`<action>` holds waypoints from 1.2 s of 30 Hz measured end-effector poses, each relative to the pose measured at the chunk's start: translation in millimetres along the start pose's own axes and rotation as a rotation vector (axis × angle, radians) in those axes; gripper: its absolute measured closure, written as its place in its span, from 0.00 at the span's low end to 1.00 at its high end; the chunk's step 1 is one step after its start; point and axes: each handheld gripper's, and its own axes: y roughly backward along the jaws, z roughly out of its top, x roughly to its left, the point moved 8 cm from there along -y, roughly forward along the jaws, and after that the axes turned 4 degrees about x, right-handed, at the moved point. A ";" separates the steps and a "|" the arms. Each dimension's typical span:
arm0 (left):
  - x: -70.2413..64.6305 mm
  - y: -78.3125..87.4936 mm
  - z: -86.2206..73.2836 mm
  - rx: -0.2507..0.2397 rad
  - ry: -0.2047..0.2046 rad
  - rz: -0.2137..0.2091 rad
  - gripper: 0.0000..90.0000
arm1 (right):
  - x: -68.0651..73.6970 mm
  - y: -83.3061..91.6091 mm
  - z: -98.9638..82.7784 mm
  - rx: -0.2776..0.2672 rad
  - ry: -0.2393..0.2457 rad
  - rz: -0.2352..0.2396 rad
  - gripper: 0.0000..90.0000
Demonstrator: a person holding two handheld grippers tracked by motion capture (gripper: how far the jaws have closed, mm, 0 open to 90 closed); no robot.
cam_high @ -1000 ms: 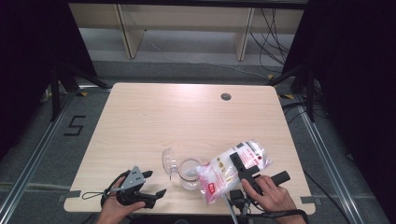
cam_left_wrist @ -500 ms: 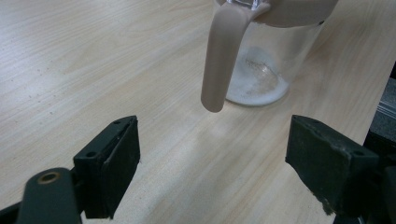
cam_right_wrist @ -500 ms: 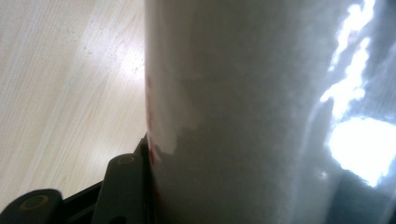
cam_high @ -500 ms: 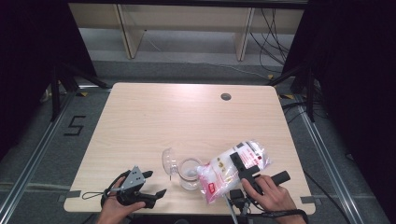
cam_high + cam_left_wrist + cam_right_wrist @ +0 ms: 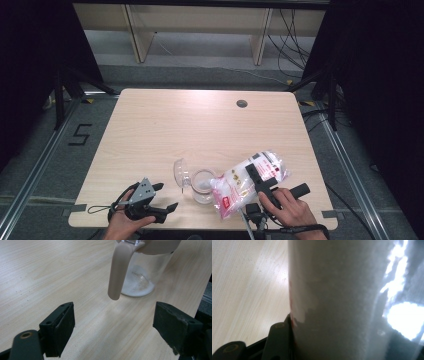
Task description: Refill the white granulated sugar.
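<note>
Fingers (image 5: 58, 332) of our left gripper (image 5: 159, 196) stand wide apart, holding nothing, resting low by the table's (image 5: 200, 125) near edge and pointed at the jar (image 5: 140, 272); our right gripper (image 5: 260, 177) is clamped on the bag (image 5: 250, 181) of white powder, its black jaws pressed into the plastic. The bag tilts with its low corner over the jar's mouth (image 5: 202, 180); jar lid (image 5: 181, 172) hangs flipped open to the left; a thin white layer sits in the jar bottom. We judge the step in hand is pouring powder into the jar; next calls for more tilt while keeping the bag corner over the mouth, maybe the left gripper steadying the jar's handle (image 5: 119, 270). Jar and bag sit near the front edge, so little room toward us; far half of the table is bare, plenty of room there.
</note>
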 end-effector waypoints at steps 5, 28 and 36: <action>0.0 -0.1 0.2 -0.002 0.000 -0.006 0.19 | 0.5 -0.1 0.9 -0.004 -0.007 0.002 0.57; 0.1 0.2 0.3 -0.003 -0.002 -0.003 0.19 | -1.2 2.4 10.6 -0.035 -0.032 -0.019 0.57; 0.0 0.0 0.2 -0.003 -0.001 -0.004 0.19 | -1.0 2.1 12.4 -0.036 -0.030 -0.013 0.57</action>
